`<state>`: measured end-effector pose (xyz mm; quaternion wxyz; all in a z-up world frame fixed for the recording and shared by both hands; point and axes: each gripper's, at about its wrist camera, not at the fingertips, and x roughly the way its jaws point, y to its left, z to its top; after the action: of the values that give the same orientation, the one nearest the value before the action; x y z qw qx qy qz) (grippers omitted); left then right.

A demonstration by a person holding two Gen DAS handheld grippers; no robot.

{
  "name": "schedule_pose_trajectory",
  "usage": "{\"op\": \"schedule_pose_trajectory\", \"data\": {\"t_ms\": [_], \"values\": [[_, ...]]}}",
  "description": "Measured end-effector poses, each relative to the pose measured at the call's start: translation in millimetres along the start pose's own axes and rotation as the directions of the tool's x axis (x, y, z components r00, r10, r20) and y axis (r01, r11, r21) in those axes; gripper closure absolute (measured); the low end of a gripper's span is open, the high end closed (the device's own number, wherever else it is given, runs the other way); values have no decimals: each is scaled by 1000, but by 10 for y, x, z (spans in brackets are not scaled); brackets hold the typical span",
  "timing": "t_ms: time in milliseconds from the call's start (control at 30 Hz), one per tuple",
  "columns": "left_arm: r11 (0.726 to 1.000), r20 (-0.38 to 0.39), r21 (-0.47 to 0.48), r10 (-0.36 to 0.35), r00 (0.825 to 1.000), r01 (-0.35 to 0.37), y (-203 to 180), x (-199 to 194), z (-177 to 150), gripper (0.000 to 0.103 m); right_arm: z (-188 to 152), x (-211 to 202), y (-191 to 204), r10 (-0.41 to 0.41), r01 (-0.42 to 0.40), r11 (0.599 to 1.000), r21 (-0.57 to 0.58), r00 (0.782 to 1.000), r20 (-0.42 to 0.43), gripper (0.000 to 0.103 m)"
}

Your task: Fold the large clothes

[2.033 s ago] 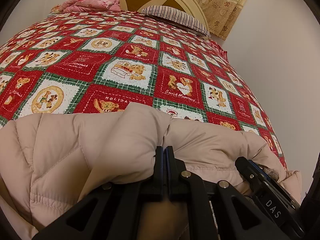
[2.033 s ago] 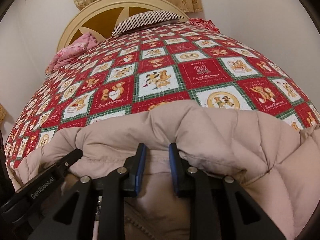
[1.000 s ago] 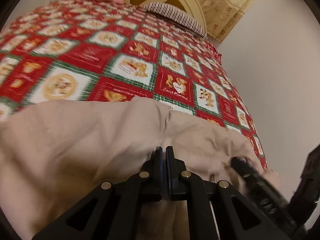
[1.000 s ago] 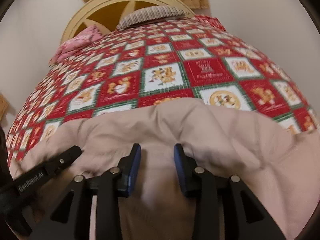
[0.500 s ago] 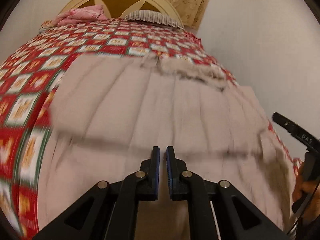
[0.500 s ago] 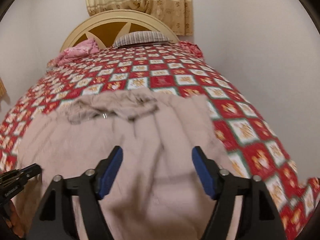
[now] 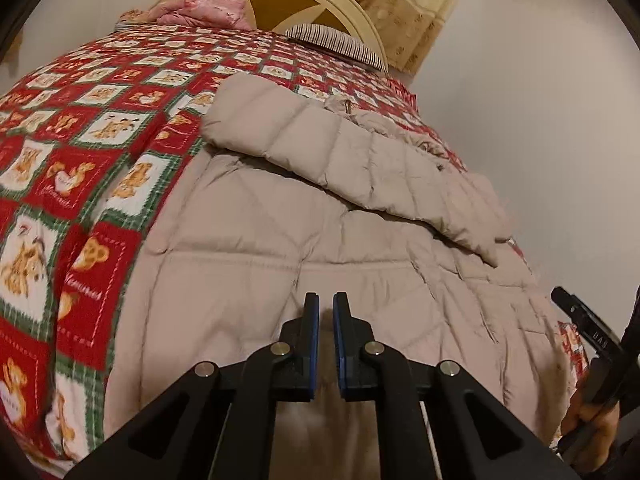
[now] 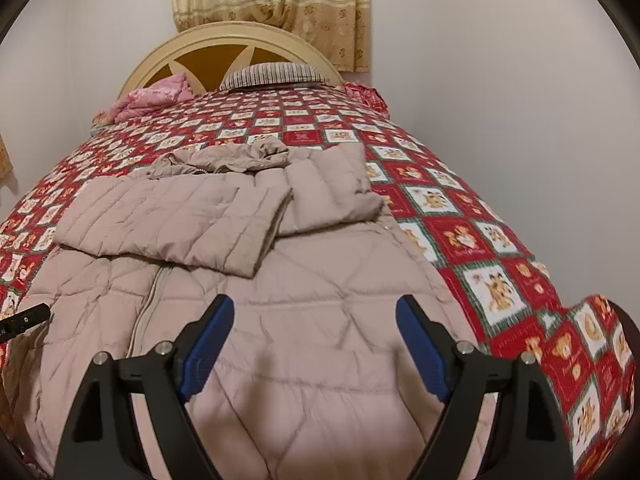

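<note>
A beige quilted coat (image 8: 320, 280) lies spread lengthwise on the bed, zip (image 8: 150, 300) up. Both sleeves are folded across its chest: one (image 8: 172, 224) on the left, the other (image 8: 332, 188) on the right, with the crumpled hood (image 8: 224, 160) beyond them. My right gripper (image 8: 314, 302) hovers over the coat's near end, its jaws opening wide with nothing pressed between them. My left gripper (image 7: 326, 300) is shut, with blurred beige fabric of the coat (image 7: 280, 220) running up into its pads. The right gripper (image 7: 584, 320) and the hand (image 7: 592, 420) holding it show at the left wrist view's right edge.
The bed carries a red teddy-bear quilt (image 8: 500, 240). At its head are a cream headboard (image 8: 232, 44), a striped pillow (image 8: 272, 74) and a pink bundle (image 8: 156, 96). A curtain (image 8: 272, 0) hangs behind. A white wall (image 8: 500, 80) runs close along the bed's right side.
Both grippers have drawn back toward the foot of the bed, so the whole coat now shows, spread out. The right jaws have gone from nearly closed on the fabric to wide apart.
</note>
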<state>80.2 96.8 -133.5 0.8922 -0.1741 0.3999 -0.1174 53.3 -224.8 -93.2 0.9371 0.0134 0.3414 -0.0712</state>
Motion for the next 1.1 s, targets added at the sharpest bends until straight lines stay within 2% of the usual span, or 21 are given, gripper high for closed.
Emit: {"op": "schedule_pose_trajectory", "data": {"t_ms": [67, 133, 200, 267, 500, 633, 1100], "values": [[1000, 17, 15, 7, 1000, -7, -7, -82, -47, 96, -38, -59, -29, -7, 7, 1000, 1, 1000, 11, 18], [1000, 10, 18, -2, 1000, 1, 3, -124, -94, 89, -88, -117, -44, -22, 22, 1000, -2, 1000, 21, 17], [1000, 1, -6, -29, 1000, 29, 29, -151, -138, 50, -117, -147, -66, -28, 28, 1000, 1, 999, 28, 17], [998, 33, -41, -55, 998, 56, 78, -215, -173, 40, -127, -157, -82, -29, 28, 1000, 9, 999, 28, 17], [1000, 71, -22, 6, 997, -4, 119, -341, -178, 40, -122, -197, -20, -12, 12, 1000, -3, 999, 39, 15], [1000, 61, -12, 21, 998, -21, 170, -342, -213, 40, -128, -195, -19, -12, 12, 1000, 3, 999, 35, 15], [999, 46, 0, 34, 998, -34, 194, -349, -262, 40, -147, -178, -54, -7, 7, 1000, 12, 1000, 23, 15]]}}
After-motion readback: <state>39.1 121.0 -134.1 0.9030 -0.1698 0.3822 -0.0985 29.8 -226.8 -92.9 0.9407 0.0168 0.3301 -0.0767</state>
